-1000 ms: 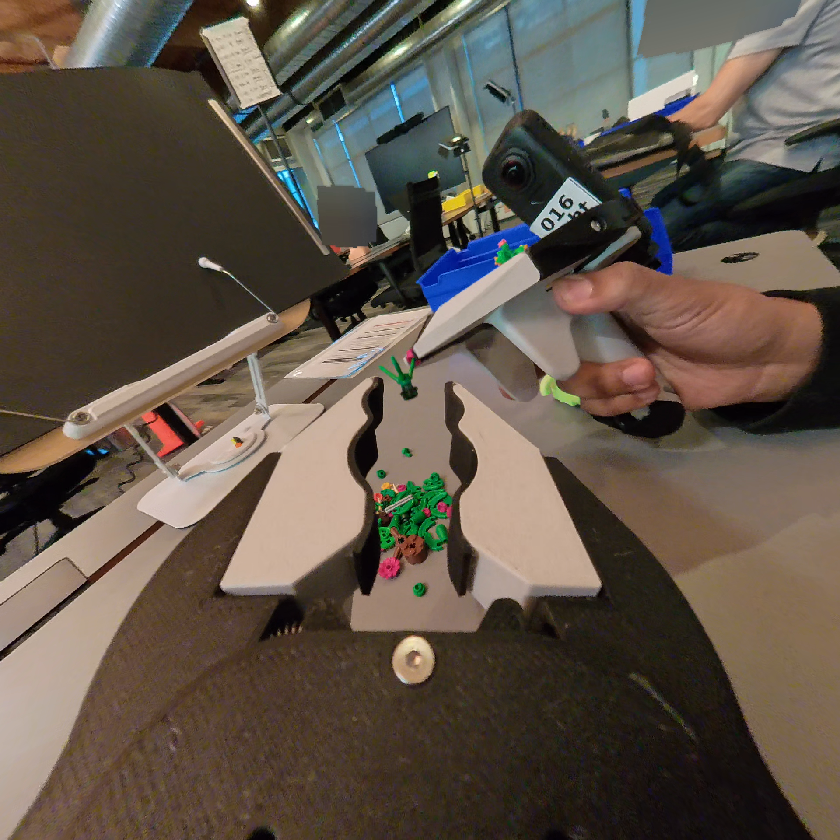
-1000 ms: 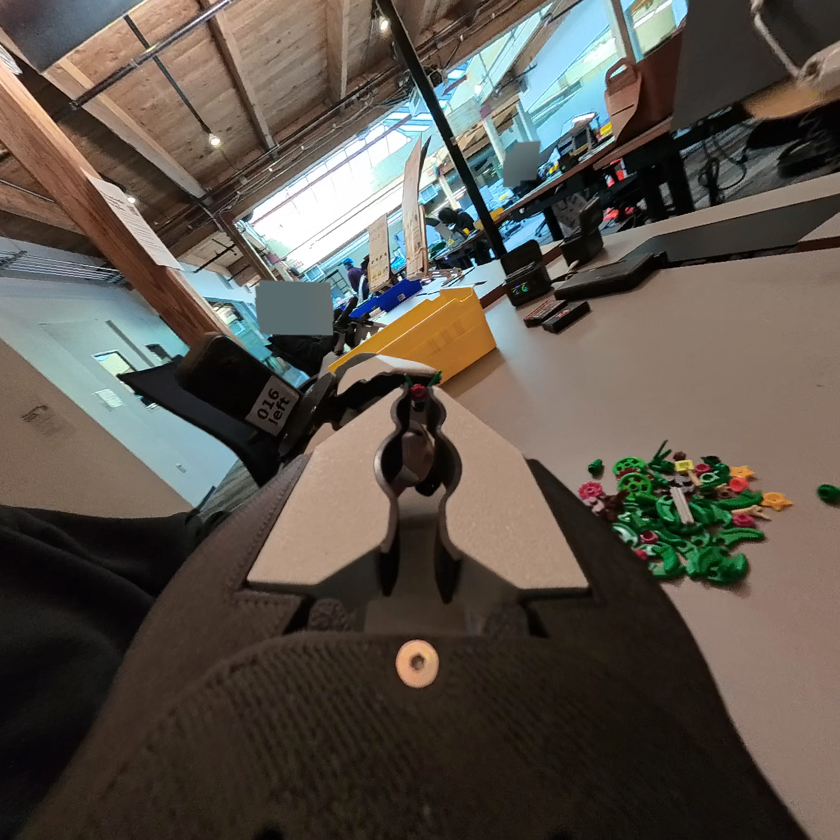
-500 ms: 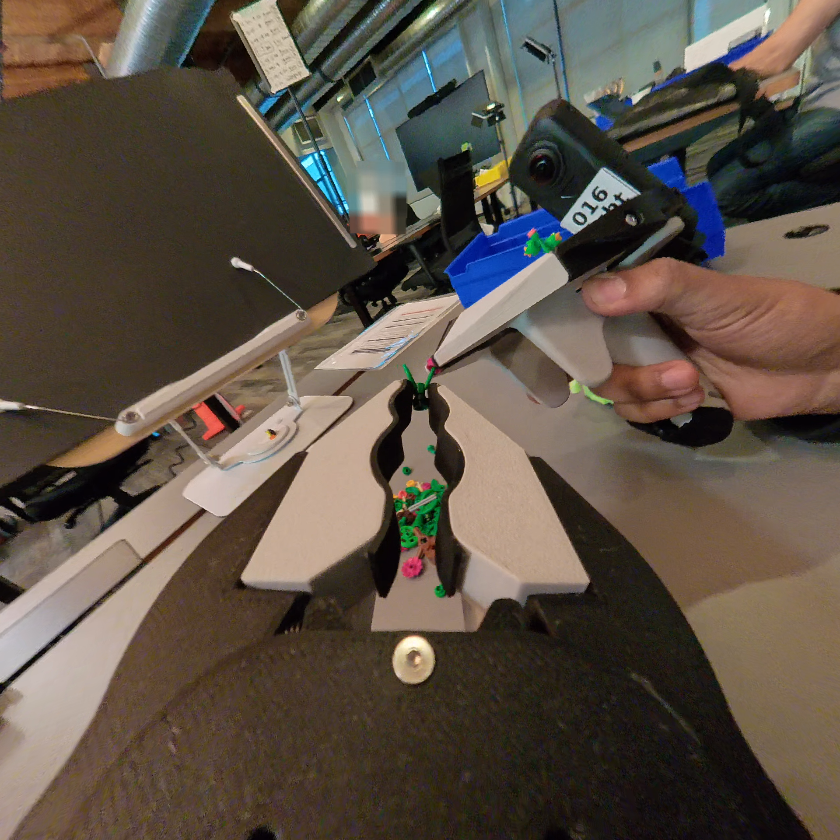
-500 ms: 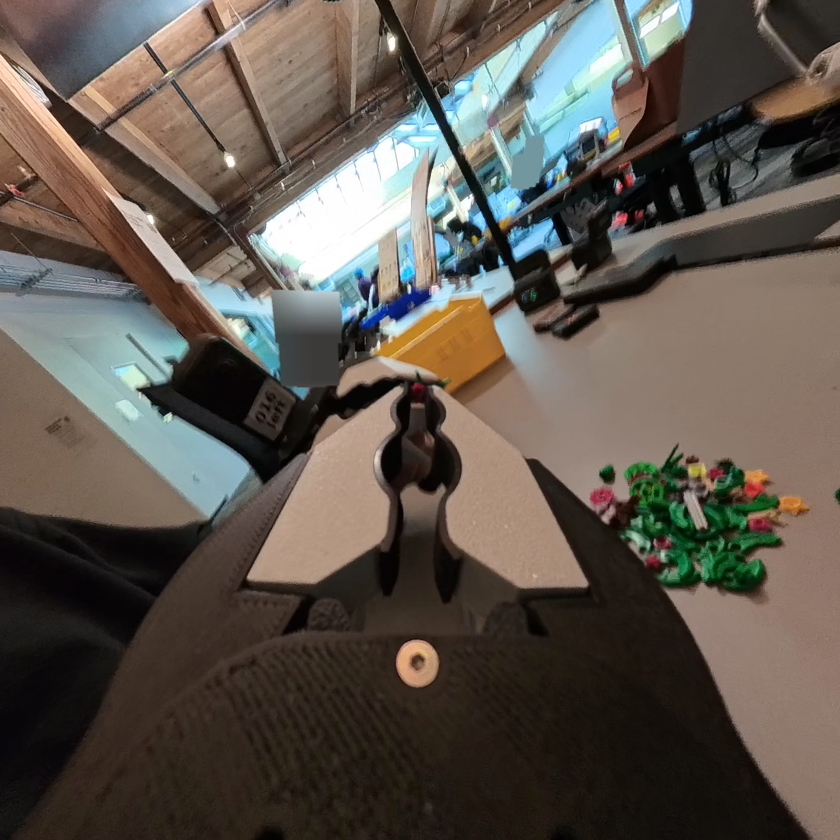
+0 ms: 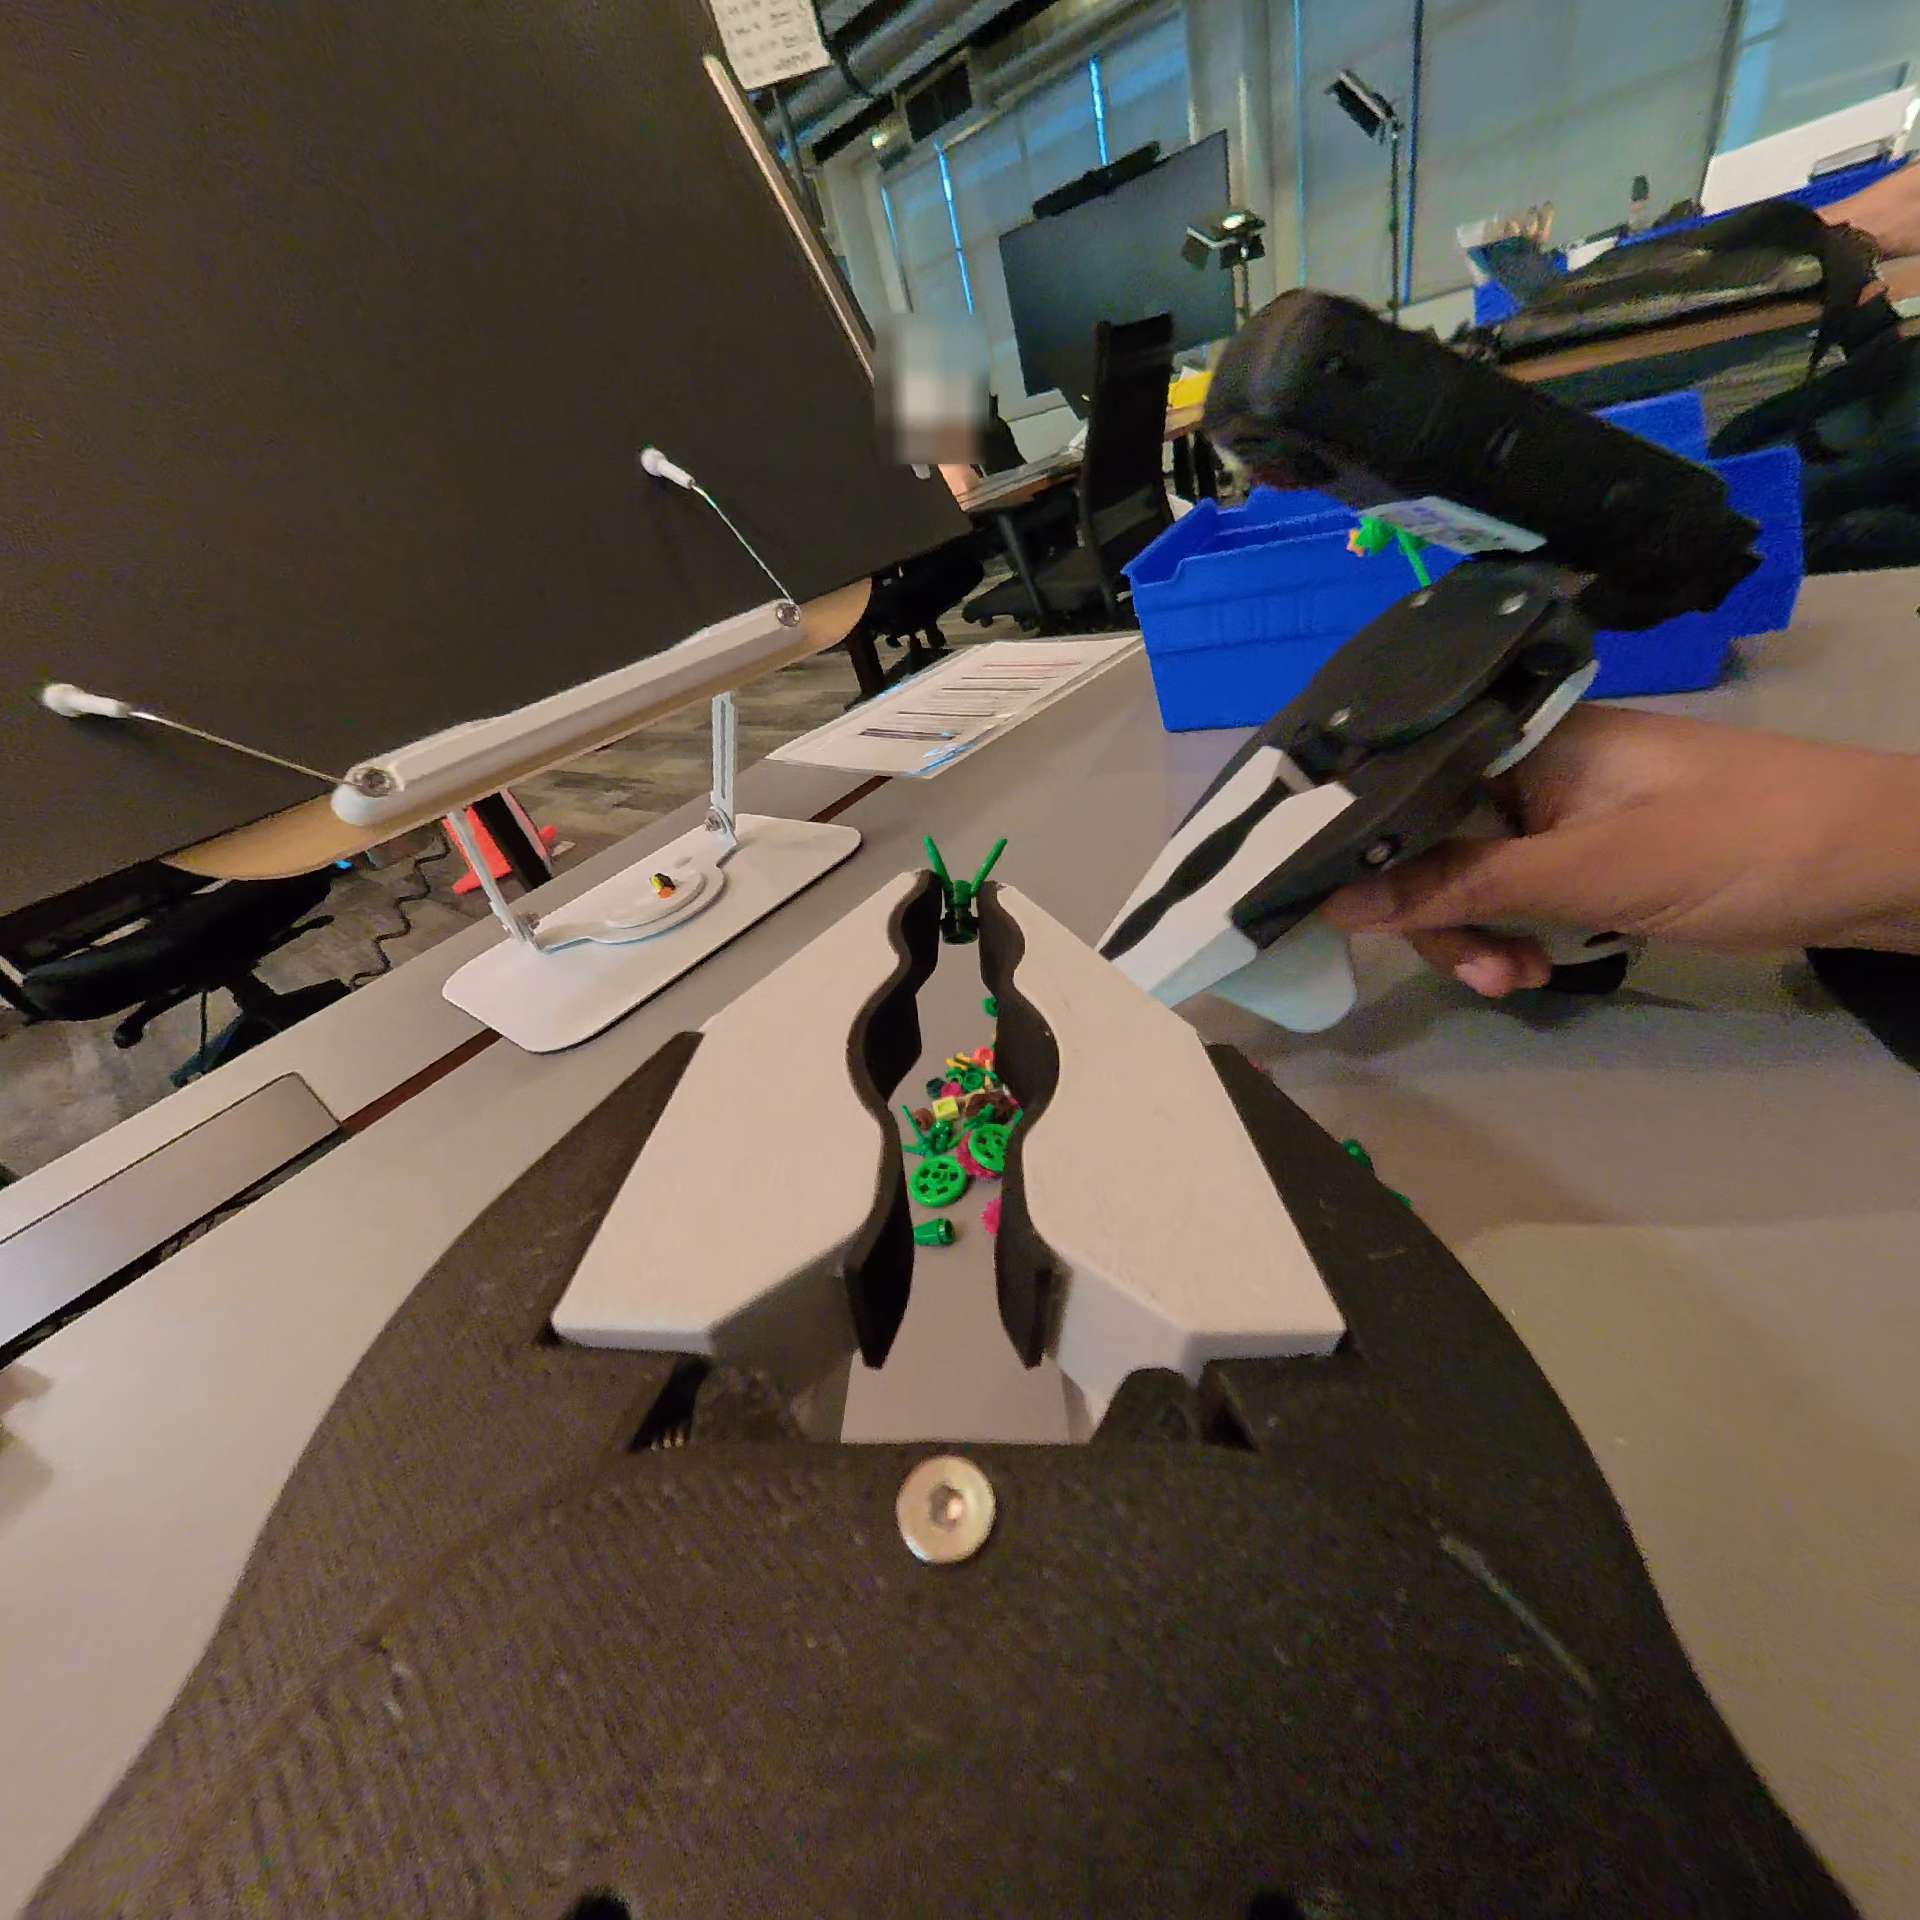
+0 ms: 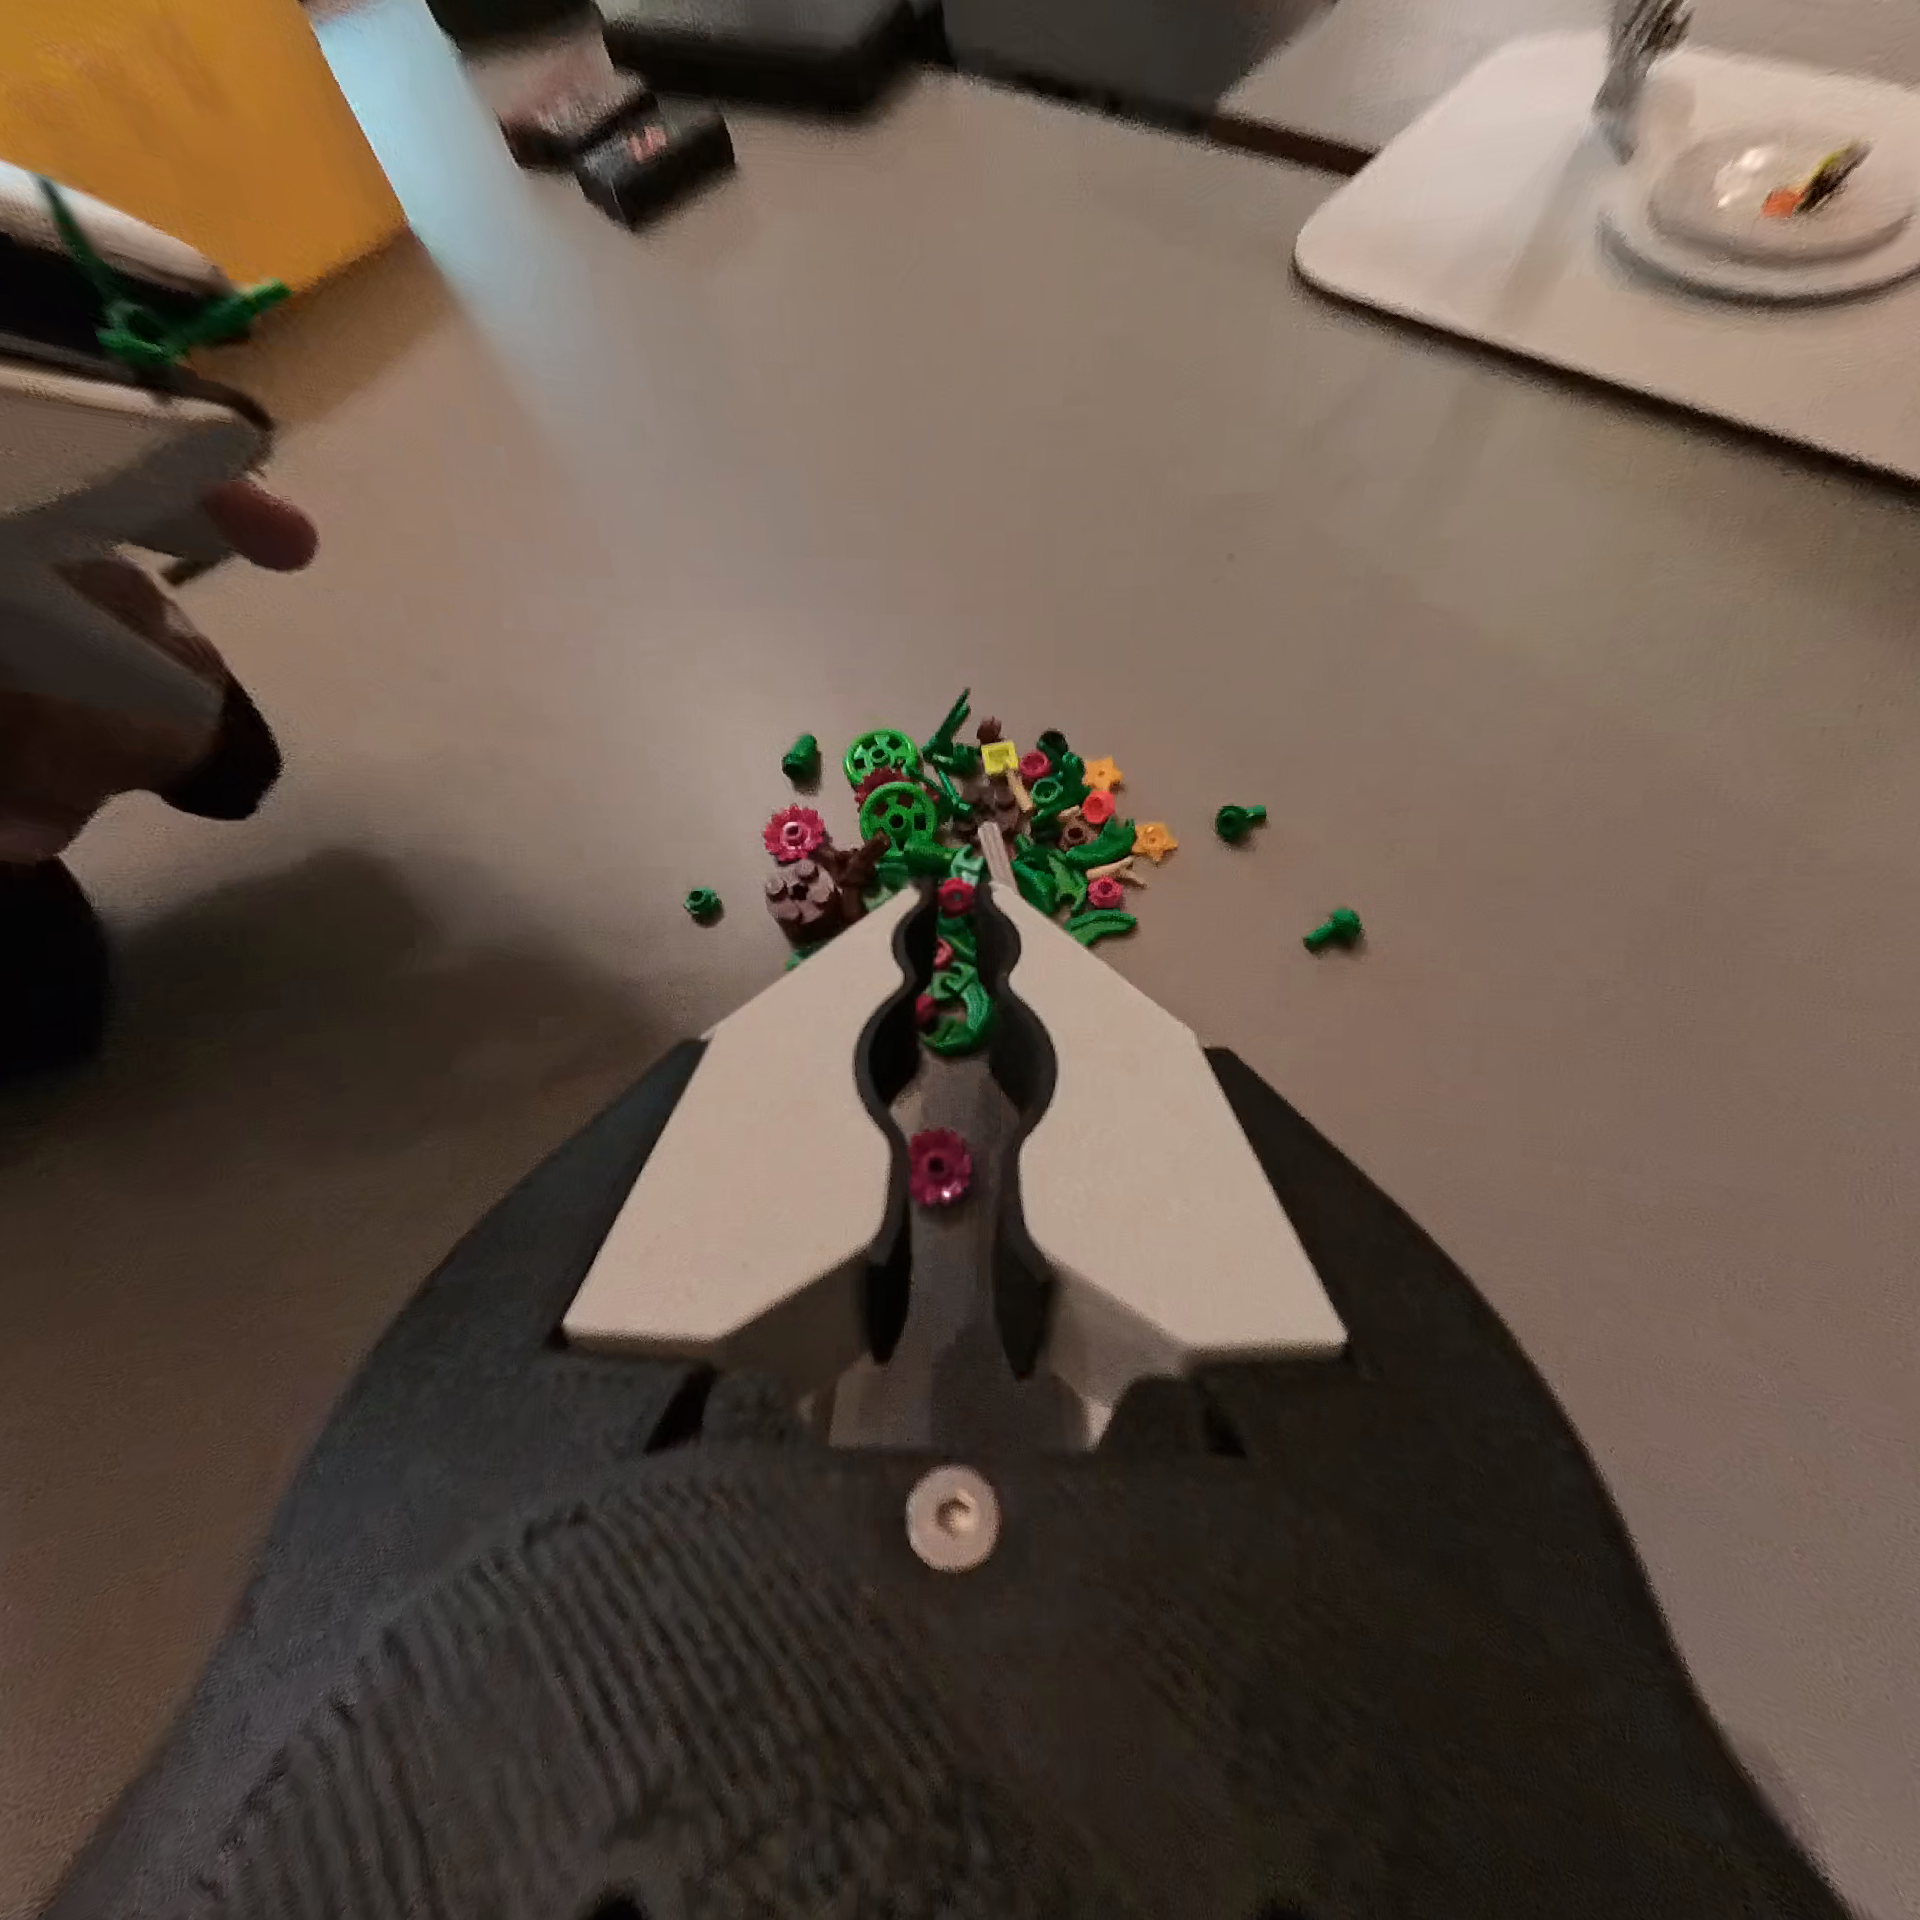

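Note:
My left gripper [image 5: 961,902] is shut on a small green plant stem [image 5: 961,883] whose leaves stick up past the tips. It is held above the grey table. My right gripper [image 6: 958,896] is shut on a small dark red flower piece [image 6: 956,896]. It points down at a pile of small green, red and orange plant pieces [image 6: 966,821], just above the pile's near edge. A magenta flower [image 6: 940,1166] lies on the table below its fingers. The left wrist view shows the right gripper [image 5: 1138,966] in a hand, to the right of my left fingers. The pile [image 5: 956,1127] shows between them.
A white stand [image 5: 644,935] with two thin rods sits left of the pile, with a black board behind it. A blue bin [image 5: 1247,623] and a paper sheet [image 5: 966,696] lie farther back. A yellow bin [image 6: 187,135] and black boxes [image 6: 644,145] lie beyond. Loose green pieces [image 6: 1332,928] lie nearby. Left tips to right tips: about 11 cm.
My left gripper closed on the green stem that the right gripper held out. The right gripper then let the stem go, kept the red piece and tipped down over the pile.

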`<action>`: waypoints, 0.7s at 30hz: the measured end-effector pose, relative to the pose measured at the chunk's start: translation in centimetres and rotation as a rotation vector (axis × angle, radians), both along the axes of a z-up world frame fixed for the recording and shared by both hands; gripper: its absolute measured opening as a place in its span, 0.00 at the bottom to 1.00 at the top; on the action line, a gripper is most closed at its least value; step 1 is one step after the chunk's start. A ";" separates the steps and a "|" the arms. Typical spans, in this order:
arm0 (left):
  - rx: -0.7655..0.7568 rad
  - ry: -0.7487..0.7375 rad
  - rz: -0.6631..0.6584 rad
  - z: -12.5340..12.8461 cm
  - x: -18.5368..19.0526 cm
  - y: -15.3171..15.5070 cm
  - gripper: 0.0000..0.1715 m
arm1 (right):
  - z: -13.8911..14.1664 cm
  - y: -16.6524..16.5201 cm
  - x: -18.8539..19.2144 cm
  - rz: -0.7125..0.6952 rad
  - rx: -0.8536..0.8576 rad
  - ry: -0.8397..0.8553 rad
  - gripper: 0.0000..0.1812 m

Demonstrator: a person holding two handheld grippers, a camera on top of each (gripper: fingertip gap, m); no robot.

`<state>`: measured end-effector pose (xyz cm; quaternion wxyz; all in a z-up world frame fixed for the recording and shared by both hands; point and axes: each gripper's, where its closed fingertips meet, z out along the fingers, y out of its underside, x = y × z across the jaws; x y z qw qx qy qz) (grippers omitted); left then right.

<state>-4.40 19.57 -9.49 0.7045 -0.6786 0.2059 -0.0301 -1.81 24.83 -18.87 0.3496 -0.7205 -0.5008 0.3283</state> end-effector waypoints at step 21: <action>-0.133 -0.008 -0.026 -2.9 0.7 1.0 0.01 | 4.1 -0.3 0.3 0.019 -0.064 0.265 0.12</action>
